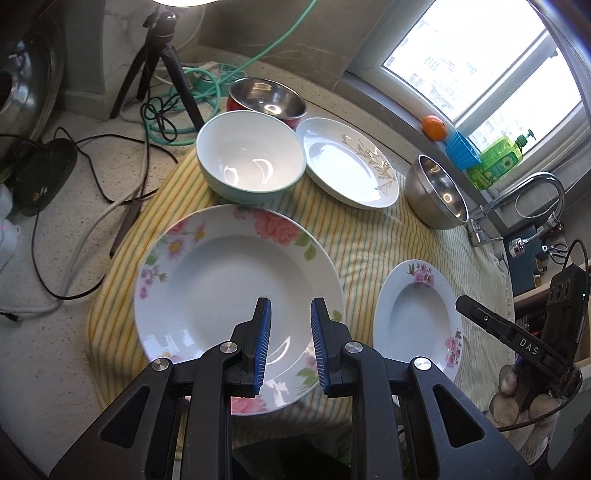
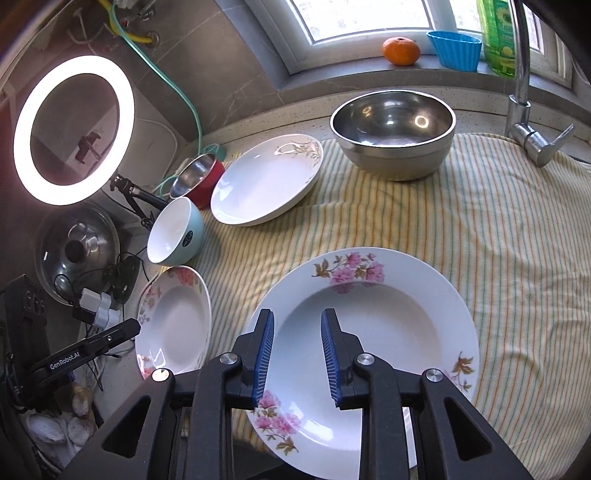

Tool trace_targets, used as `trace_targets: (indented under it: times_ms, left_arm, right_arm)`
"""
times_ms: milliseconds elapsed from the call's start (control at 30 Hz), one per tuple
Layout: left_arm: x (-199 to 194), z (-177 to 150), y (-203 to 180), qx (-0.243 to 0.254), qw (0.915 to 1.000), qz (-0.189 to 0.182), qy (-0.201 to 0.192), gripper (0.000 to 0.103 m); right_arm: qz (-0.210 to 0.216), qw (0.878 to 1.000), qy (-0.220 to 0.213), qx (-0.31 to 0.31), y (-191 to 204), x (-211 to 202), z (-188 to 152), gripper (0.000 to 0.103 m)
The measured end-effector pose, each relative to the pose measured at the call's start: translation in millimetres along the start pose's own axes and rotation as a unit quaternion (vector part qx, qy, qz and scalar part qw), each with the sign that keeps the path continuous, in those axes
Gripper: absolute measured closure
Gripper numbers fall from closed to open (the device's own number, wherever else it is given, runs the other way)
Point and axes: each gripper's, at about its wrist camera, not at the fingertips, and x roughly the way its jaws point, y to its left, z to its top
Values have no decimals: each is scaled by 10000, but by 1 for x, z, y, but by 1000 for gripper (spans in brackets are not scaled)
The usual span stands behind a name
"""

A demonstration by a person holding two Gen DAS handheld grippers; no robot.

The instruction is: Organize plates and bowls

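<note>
On a striped cloth (image 1: 354, 236) lie several dishes. My left gripper (image 1: 290, 306) is open and empty, hovering over the near rim of a large pink-flowered plate (image 1: 207, 273), also in the right wrist view (image 2: 173, 317). My right gripper (image 2: 297, 317) is open and empty above a smaller flowered plate (image 2: 384, 317), which the left wrist view shows too (image 1: 417, 314). Behind stand a teal bowl (image 1: 251, 158) (image 2: 175, 232), a white gold-leaf plate (image 1: 351, 162) (image 2: 266, 179), a large steel bowl (image 1: 439, 192) (image 2: 393, 133) and a red steel-lined bowl (image 1: 266, 96) (image 2: 197, 177).
A tripod (image 1: 162, 62) and tangled cables (image 1: 110, 206) lie left of the cloth. A ring light (image 2: 74, 129) and pot lid (image 2: 75, 251) stand at the left. A faucet (image 2: 524, 110) is at the right. An orange (image 2: 400, 51), blue cup (image 2: 456, 50) and green bottle (image 2: 496, 33) sit on the sill.
</note>
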Motion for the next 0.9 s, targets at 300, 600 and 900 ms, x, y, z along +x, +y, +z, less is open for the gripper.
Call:
trace_targets:
  times_ms: [300, 600, 900]
  left_arm:
    - [-11, -3, 45, -354, 9986, 350, -151, 72]
    - [-9, -6, 78, -584, 9967, 547, -120, 64]
    - [-4, -6, 95, -674, 9965, 500, -61, 55]
  right_arm:
    - [167, 9990, 223, -359, 39, 27, 0, 74]
    - [329, 9971, 475, -501, 66, 56, -2, 56]
    - [297, 9949, 681, -687, 83, 80, -4, 56]
